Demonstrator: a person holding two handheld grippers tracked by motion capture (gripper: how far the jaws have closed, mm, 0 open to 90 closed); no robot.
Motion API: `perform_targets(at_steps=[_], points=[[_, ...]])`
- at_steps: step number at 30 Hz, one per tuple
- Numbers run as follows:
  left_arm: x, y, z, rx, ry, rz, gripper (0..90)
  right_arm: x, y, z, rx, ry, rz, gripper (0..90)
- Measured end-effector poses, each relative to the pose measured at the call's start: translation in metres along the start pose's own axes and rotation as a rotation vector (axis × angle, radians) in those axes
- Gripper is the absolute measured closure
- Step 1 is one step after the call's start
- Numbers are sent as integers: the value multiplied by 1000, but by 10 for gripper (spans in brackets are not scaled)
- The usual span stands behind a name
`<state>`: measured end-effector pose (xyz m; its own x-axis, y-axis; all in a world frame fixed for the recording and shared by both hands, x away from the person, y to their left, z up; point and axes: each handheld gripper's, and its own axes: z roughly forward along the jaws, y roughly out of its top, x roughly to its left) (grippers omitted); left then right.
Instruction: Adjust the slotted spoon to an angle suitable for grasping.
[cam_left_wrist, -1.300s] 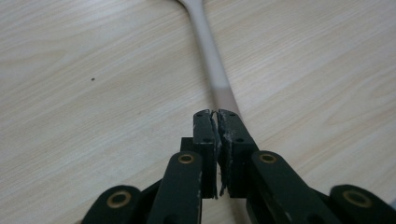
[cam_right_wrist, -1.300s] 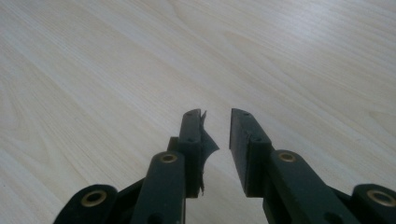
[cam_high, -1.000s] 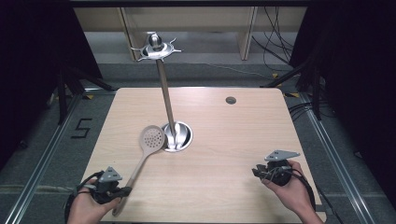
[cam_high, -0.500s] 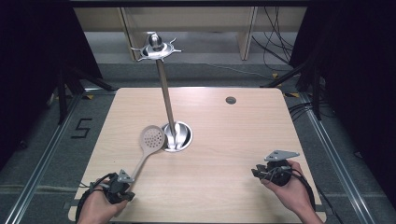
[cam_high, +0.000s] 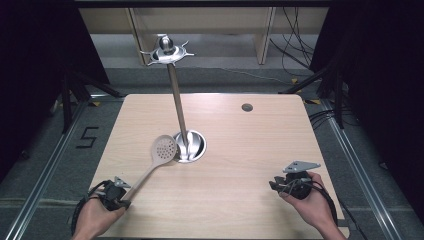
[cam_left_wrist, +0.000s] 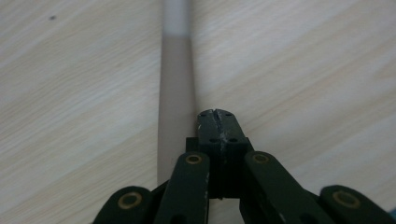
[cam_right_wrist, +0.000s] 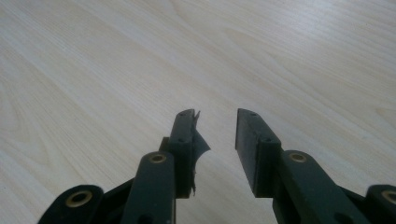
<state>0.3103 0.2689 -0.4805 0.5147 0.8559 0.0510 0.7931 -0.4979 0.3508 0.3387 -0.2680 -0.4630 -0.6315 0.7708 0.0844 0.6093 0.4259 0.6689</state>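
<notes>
Here we are at the wooden table (cam_high: 240, 150), and the landmark to steer by is the metal utensil stand (cam_high: 179, 107), its round base sitting near the middle of the board and its pole rising to a crown of hooks at the top. Just beside that base, on the person's left of it, lies the slotted spoon (cam_high: 157, 159), its pale perforated bowl almost touching the base rim and its long handle running away from the stand toward the near left corner. Down at that end of the handle sits the left gripper (cam_high: 116, 192), held in the person's left hand, well apart from the stand. In the left gripper view the left gripper (cam_left_wrist: 218, 122) has its jaws pressed fully together with nothing between them, and the brownish spoon handle (cam_left_wrist: 176, 93) passes just beside the closed tips, stretching ahead along the wood grain; whether the tips touch the handle I cannot tell. Over on the other side of the stand, near the front right of the table, the right gripper (cam_high: 286, 184) rests low in the person's right hand, grey plate on top. In the right gripper view the right gripper (cam_right_wrist: 215, 122) shows its jaws parted, having just been opening, bare wood between them
</notes>
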Motion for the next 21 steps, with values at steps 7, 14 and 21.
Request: perform_targets(at_steps=[7, 14, 21], points=[[25, 4, 6, -11, 65, -98, 895, 3, 0, -1, 18, -6, 39, 675], [36, 7, 9, -24, 82, -167, 894, 2, 0, -1, 16, -2, 43, 666], [44, 11, 11, -21, 105, -186, 893, 3, 0, -2, 32, -55, 19, 660]])
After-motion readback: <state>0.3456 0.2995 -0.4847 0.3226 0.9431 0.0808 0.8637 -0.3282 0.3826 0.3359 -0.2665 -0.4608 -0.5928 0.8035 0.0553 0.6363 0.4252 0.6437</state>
